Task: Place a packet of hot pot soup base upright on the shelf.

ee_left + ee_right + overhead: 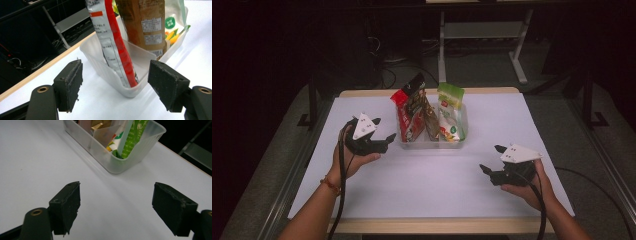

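Beside the clear tray (pixel 464 131), left gripper (pixel 115 82) and right gripper (pixel 116 206) both gape empty; the upright red packet (pixel 117 50) risks toppling if nudged.

- The left claw (pixel 116 85) has its two black jaws rising from the bottom, standing wide apart with nothing between the pads.
- Just beyond the jaws stands a clear plastic tub (pixel 110 75) on the white surface (pixel 100 105), its near corner lying between the two pads but apart from them.
- A red-and-white packet (pixel 112 42) stands upright in the tub's near end, leaning against its wall.
- Behind it is a brown packet (pixel 145 25) with printed labels, also upright.
- At the tub's far end is a white-and-green packet (pixel 175 22).
- The surface's wooden edge (pixel 37 72) runs diagonally at left, with dark floor beyond.
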A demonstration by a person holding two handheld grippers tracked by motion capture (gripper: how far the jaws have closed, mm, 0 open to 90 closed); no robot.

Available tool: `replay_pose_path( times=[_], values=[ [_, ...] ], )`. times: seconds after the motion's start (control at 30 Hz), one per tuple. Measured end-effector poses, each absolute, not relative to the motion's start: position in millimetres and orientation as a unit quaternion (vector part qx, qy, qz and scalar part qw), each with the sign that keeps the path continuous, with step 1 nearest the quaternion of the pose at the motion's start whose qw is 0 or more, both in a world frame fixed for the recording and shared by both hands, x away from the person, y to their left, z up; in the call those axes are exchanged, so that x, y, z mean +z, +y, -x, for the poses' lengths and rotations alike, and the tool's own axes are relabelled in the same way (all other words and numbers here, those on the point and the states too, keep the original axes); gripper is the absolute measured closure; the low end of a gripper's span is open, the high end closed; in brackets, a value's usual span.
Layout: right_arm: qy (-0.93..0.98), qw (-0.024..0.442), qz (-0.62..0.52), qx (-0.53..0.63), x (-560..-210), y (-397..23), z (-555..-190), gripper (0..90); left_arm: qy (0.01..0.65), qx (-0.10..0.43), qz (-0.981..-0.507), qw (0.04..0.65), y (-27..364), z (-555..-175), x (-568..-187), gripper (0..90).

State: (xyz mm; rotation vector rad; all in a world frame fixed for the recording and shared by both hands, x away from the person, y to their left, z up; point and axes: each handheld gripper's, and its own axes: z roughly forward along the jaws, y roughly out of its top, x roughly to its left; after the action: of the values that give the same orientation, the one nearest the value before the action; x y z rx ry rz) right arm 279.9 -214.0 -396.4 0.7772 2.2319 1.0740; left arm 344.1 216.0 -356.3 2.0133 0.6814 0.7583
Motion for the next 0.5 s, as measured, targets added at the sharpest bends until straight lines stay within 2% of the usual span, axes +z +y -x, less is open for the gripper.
replay_pose_path(
  times=[0.5],
  values=[
    [0.83, 0.276, -0.292, 0.387, -389, -219, -285, 20.2, 0.262, 0.294, -0.824, 0.407, 239, -331, -373, 24.3]
  ],
)
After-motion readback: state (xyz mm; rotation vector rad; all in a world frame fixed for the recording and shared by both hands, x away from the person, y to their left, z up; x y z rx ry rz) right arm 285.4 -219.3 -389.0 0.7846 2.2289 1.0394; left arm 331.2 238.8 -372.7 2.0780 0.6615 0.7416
